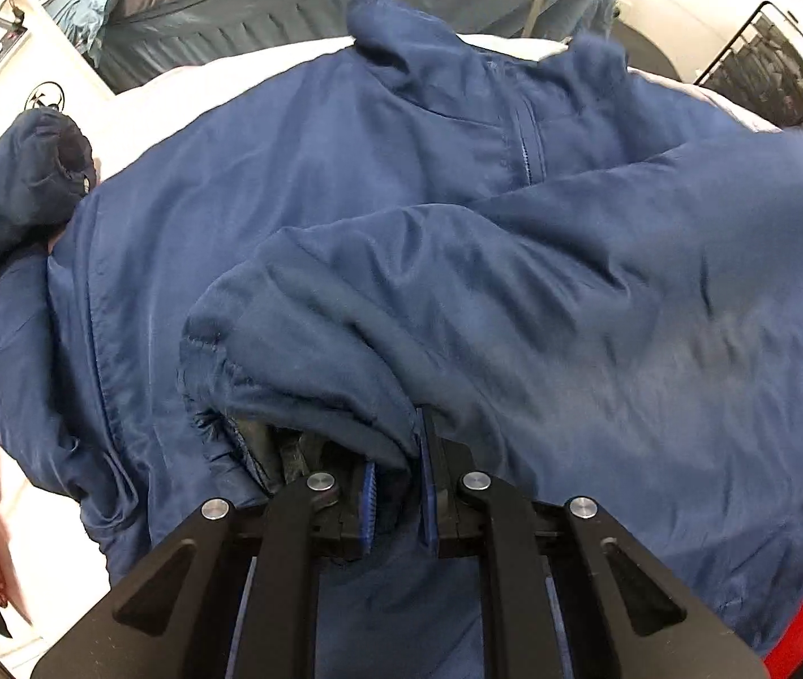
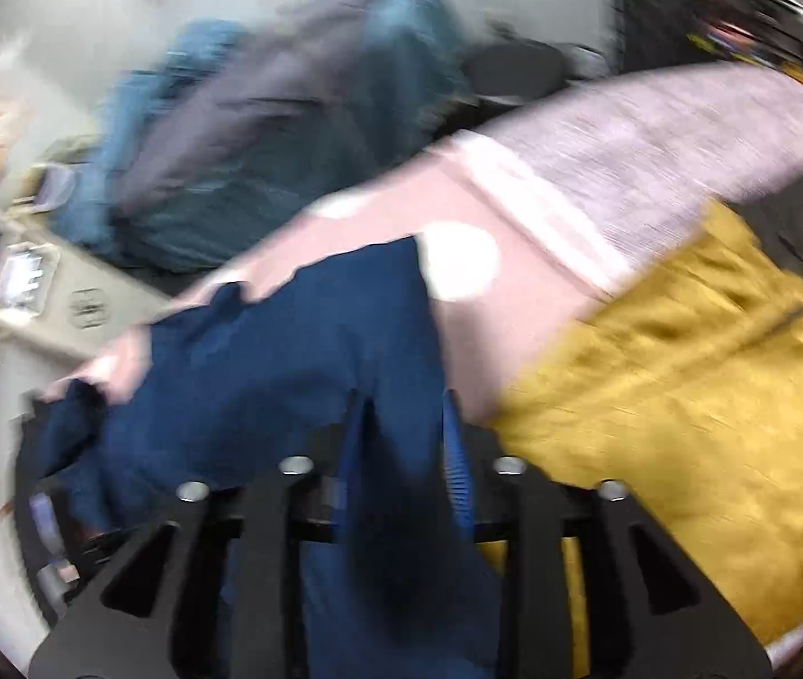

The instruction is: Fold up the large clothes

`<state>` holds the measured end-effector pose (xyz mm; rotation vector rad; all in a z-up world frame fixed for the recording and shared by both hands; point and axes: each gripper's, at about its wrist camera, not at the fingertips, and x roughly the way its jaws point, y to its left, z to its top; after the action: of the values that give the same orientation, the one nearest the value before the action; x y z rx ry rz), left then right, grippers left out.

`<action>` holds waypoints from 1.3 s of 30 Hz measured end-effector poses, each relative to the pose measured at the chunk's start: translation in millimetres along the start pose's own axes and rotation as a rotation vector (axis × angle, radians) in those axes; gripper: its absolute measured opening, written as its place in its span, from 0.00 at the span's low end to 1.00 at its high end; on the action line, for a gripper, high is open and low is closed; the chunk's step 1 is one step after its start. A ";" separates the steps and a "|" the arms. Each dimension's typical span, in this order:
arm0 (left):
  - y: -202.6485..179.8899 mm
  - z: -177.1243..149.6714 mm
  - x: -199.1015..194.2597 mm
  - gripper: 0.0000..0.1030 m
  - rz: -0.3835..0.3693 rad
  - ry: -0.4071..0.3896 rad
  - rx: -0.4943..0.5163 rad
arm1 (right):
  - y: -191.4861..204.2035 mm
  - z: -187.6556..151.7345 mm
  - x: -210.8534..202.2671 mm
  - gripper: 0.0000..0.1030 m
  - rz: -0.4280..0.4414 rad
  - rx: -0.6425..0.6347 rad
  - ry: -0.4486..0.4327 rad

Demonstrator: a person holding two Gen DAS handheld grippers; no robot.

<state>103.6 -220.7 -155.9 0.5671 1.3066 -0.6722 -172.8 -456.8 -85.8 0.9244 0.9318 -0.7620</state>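
Blue jacket (image 1: 344, 181) sleeve cuff is clamped in left gripper (image 1: 395, 486); jacket fabric is seen between right gripper (image 2: 407, 452) jaws, grip unclear through blur; mustard garment (image 2: 684, 396) alongside.

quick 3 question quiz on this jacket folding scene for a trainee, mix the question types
1. True or false: the left tongs are shut on the blue jacket's sleeve.
2. Multiple choice: in the right wrist view, what lies to the right of the blue jacket on the pink cover? A) a red towel B) a mustard yellow garment C) a white shirt
3. Fill in: the cover carries white ____.

Key: 1 true; 2 B; 3 dots. In the right wrist view blue fabric passes between the right tongs, but blur hides whether they grip it.
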 end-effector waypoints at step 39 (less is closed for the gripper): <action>13.4 -33.5 64.0 0.60 0.062 0.028 -0.059 | 99.5 -128.7 114.7 0.73 -0.505 -0.913 0.036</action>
<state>98.8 -195.7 -224.8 0.5684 1.3259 -0.5750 -83.0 -317.0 -195.4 -0.1084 1.3930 -0.6252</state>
